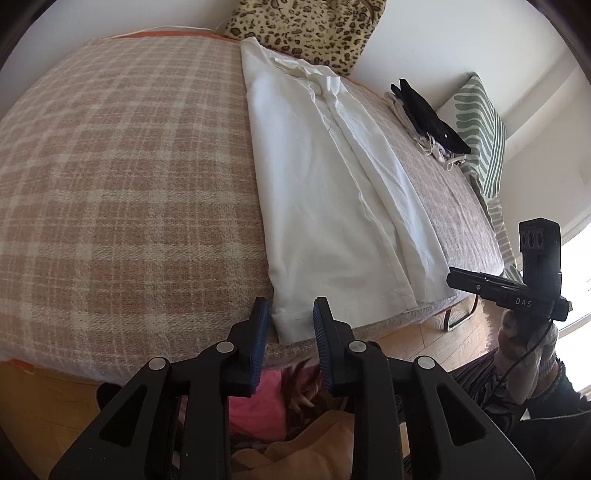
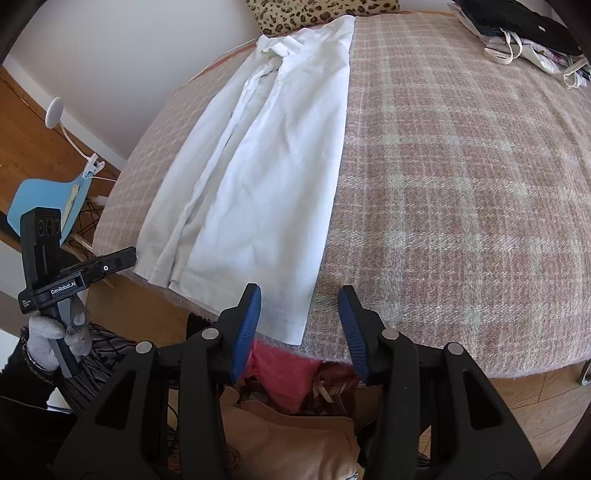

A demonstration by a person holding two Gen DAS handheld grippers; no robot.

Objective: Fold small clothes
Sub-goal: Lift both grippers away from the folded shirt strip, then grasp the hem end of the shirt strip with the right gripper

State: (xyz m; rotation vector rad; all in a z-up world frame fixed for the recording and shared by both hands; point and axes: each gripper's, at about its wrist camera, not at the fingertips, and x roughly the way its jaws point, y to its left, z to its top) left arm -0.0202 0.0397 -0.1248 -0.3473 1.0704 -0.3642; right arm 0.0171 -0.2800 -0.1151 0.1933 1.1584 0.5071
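A white shirt (image 1: 325,184) lies folded lengthwise into a long strip on the pink plaid blanket (image 1: 122,177), collar at the far end. It also shows in the right wrist view (image 2: 266,177). My left gripper (image 1: 290,325) is open, its blue pads on either side of the shirt's near left hem corner at the bed edge, holding nothing. My right gripper (image 2: 299,321) is open and empty, its jaws straddling the shirt's near right hem corner. Each gripper shows in the other's view: the right one (image 1: 517,291) and the left one (image 2: 66,280), both in gloved hands.
A stack of folded clothes with a black one on top (image 1: 428,118) sits at the far right of the bed. A leopard pillow (image 1: 306,29) and a green striped pillow (image 1: 484,140) lean on the wall. Pink and tan clothes (image 2: 288,398) lie below the bed edge. A blue chair (image 2: 44,199) stands left.
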